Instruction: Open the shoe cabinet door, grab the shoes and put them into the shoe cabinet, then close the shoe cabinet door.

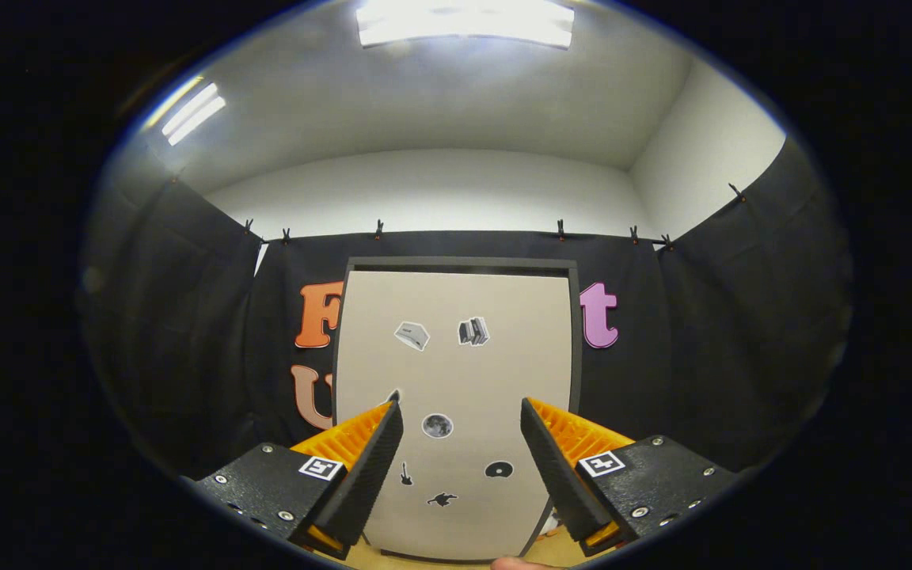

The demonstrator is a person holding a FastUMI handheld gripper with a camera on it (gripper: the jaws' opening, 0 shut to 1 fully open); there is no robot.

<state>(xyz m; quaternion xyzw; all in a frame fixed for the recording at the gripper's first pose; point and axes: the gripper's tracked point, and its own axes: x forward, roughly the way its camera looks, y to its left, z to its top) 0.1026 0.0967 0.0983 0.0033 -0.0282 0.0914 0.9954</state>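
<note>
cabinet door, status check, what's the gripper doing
Gripper open, holding nothing. Cabinet door shut, straight ahead beyond the fingers. Nothing between the fingers and the door.

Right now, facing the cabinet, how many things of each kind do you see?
Tall beige shoe cabinet door, shut: 1
Small dark stickers on that door: 6
Ceiling light panels: 2
Open two-finger gripper, ahead of the door, holding nothing: 1
Total: 10
</note>
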